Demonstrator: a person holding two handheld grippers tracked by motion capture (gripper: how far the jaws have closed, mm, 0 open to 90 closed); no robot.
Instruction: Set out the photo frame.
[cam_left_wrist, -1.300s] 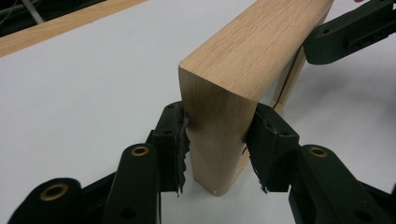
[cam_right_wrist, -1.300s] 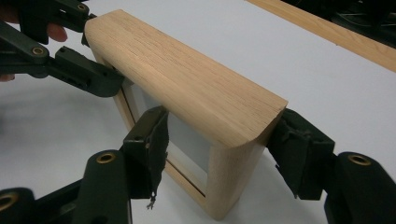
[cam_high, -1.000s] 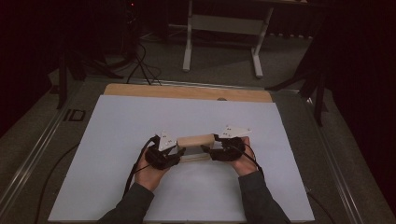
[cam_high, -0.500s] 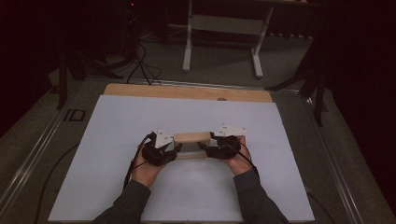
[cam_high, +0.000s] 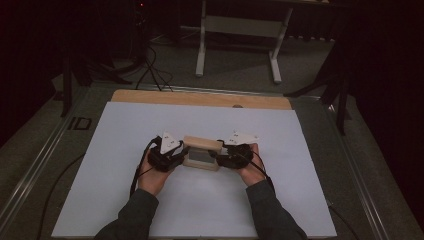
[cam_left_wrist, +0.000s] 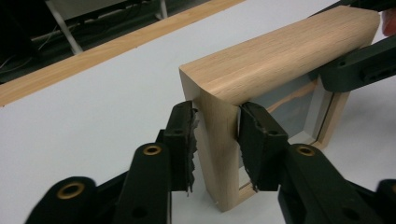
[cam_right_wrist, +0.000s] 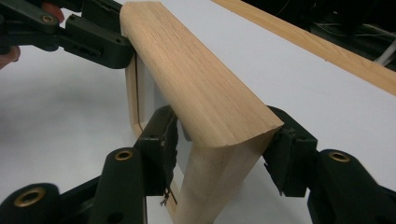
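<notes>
1. Compared with the earlier high-view shots, not much has shifted: both hands and the wooden frame sit at about the same spot on the sheet, a touch nearer the person. The jaws of both grippers have just been closing, each with an end of the frame between them.

2. High view: the chunky light oak picture frame with a grey panel inside (cam_high: 202, 152) stands upright on its edge around the middle of the white table sheet (cam_high: 125, 125), toward the person's side. The left gripper (cam_high: 176, 155) is at its left end, the right gripper (cam_high: 223, 155) at its right end, so the frame sits between the two. A bare wooden strip of tabletop (cam_high: 200, 98) shows along the far edge of the sheet.

3. Left gripper view: the black jaws straddle the frame's (cam_left_wrist: 280, 56) upright side post. The right pad sits against the wood; the left toothed pad looks a hair off it, so I can't tell if it's a real pinch. The right gripper (cam_left_wrist: 359, 70) is at the far end.

4. Right gripper view: same story, jaws on either side of the frame's (cam_right_wrist: 196, 88) near end, close in, but I can't tell whether both pads press. The left gripper (cam_right_wrist: 93, 42) holds the far corner.
</notes>
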